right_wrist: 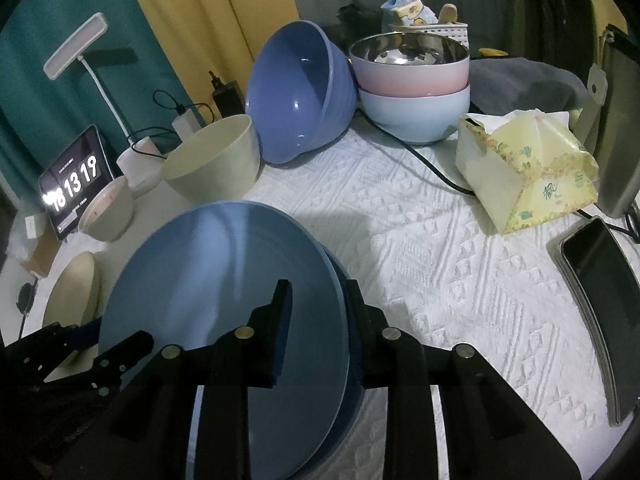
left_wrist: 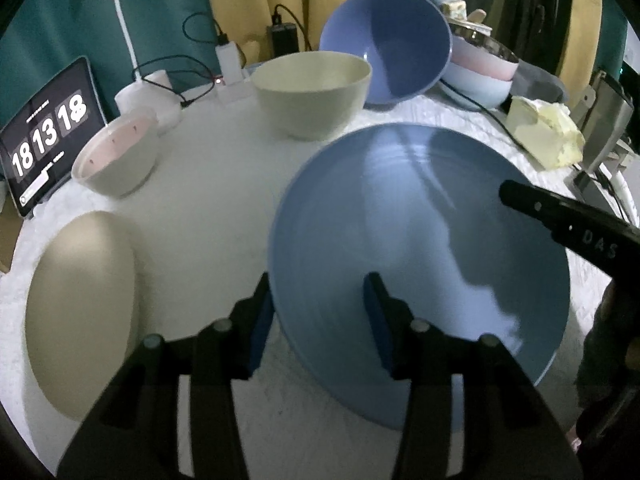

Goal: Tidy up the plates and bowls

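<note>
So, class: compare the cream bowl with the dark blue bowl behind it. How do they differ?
The cream bowl stands upright; the dark blue bowl tips on its side, mouth facing forward. The blue one looks larger. Cream is pale; blue is deep. Both are empty, round and deep.

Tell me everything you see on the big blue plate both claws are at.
The blue plate is round, smooth, matte, plastic-looking, with faint concentric rings and a raised rim. It sits on the white textured cloth, seemingly atop a second, darker blue plate. The left claw and right claw each straddle its rim on opposite sides.
</note>
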### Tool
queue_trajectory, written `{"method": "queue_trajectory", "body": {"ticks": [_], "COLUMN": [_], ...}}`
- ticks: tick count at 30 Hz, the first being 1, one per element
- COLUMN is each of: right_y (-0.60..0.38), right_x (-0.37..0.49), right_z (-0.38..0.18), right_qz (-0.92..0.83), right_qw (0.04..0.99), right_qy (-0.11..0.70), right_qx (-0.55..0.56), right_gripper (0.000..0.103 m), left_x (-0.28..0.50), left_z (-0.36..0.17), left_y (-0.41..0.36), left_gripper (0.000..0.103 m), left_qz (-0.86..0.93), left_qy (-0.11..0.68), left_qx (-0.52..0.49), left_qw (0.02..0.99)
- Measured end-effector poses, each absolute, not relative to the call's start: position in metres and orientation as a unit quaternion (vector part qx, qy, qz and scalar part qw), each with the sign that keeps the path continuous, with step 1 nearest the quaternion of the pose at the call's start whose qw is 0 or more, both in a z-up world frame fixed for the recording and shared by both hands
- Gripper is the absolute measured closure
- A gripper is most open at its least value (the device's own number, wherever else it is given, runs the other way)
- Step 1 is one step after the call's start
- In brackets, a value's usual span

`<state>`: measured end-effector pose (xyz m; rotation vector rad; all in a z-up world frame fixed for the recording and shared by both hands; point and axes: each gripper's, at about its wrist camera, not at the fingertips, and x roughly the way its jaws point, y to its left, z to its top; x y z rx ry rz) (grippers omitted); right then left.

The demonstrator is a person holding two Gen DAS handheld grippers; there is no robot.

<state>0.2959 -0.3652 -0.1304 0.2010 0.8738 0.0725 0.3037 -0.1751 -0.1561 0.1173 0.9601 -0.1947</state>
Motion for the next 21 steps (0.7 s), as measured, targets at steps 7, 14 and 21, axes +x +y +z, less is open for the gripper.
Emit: {"method": "queue_trajectory", "body": {"ticks": [7, 14, 21], "right_y": [-0.361, -0.361, -0.350], "right_x": [0.290, 0.280, 0.267], "right_z": [-0.124, -0.116, -0.105], "right_qz": [0.011, -0.006, -0.004], "right_qw": [0.907, 0.911, 0.915], "right_qy": [0.414, 0.405, 0.396], "right_qx": [0.082, 0.078, 0.071], "right_gripper": [0.063, 0.062, 0.062], "left_x": [0.295, 0.285, 0.270], "left_z": [-0.150, -0.142, -0.132], "left_y": [-0.174, -0.165, -0.152], "left_gripper": [0.055, 0.055, 0.055], "left_qz": [-0.108, -0.106, -0.101], "left_qy": [0.448, 0.440, 0.427], "left_qx": [0.061, 0.054, 0.041], "left_qw": [0.885, 0.890, 0.898]}}
